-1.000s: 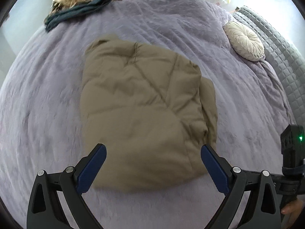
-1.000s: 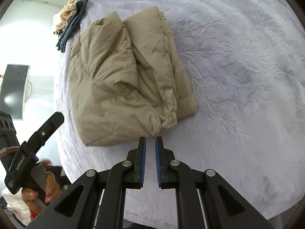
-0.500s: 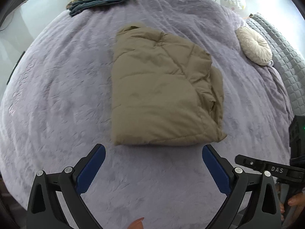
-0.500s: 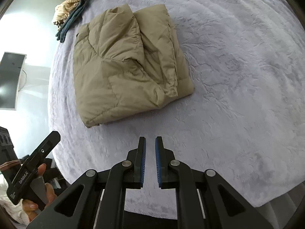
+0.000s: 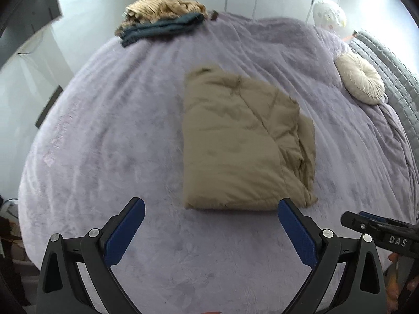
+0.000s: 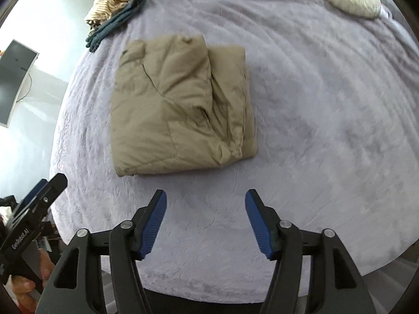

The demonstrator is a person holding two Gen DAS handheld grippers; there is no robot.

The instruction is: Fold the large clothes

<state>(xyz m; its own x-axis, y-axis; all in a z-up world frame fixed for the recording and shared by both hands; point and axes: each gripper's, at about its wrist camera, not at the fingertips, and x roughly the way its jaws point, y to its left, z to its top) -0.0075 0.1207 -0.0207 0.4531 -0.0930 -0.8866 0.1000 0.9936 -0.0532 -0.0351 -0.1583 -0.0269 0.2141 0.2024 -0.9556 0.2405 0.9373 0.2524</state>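
A tan padded jacket (image 5: 241, 146) lies folded into a thick rectangle on the lilac bed cover (image 5: 110, 141); the right wrist view shows the jacket (image 6: 180, 107) with its folded edges stacked on the right side. My left gripper (image 5: 209, 219) hangs open above the bed, just short of the jacket's near edge, with nothing between its blue pads. My right gripper (image 6: 205, 209) is above the bed in front of the jacket too; its jaws are opening and hold nothing. Each gripper shows at the edge of the other's view.
A pile of striped and dark teal clothes (image 5: 162, 21) sits at the far corner of the bed. A round cream cushion (image 5: 361, 81) lies by the grey quilted headboard (image 5: 395, 78). A dark monitor (image 6: 13, 81) hangs on the wall at the left.
Both grippers have drawn back and risen from the jacket, which now looks smaller. The right gripper's jaws, shut in the earlier frames, now stand apart. The left stays open.
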